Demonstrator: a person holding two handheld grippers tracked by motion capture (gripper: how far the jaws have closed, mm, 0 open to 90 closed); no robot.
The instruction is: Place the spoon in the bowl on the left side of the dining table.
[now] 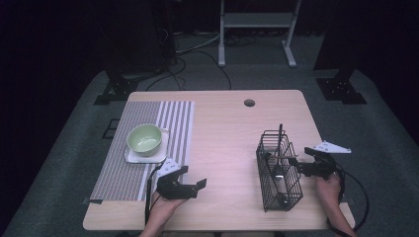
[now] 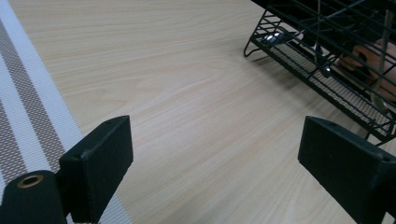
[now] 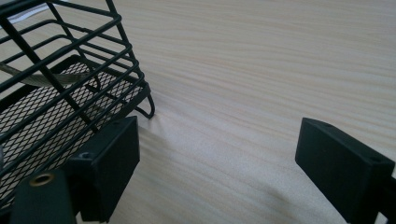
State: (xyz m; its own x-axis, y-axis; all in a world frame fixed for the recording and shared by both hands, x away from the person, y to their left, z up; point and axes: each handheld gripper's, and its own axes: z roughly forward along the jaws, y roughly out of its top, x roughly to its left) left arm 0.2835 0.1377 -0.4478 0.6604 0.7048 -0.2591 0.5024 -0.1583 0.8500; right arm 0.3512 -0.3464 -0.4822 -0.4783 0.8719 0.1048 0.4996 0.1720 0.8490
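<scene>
Wooden table (image 1: 222,138) under dim light: the basket (image 1: 279,170) of utensils stands near-right. Both grippers, left (image 1: 190,186) and right (image 1: 299,165), gape wide and empty, the right just beside the basket. Judging by this, reaching is underway; next, the right must pick a utensil.

You see: bowl (image 1: 144,138) pale green | plate (image 1: 132,157) white | mat (image 1: 148,148) grey-and-white striped | wire basket (image 1: 278,170) black | table (image 1: 227,133) light wood grain
</scene>
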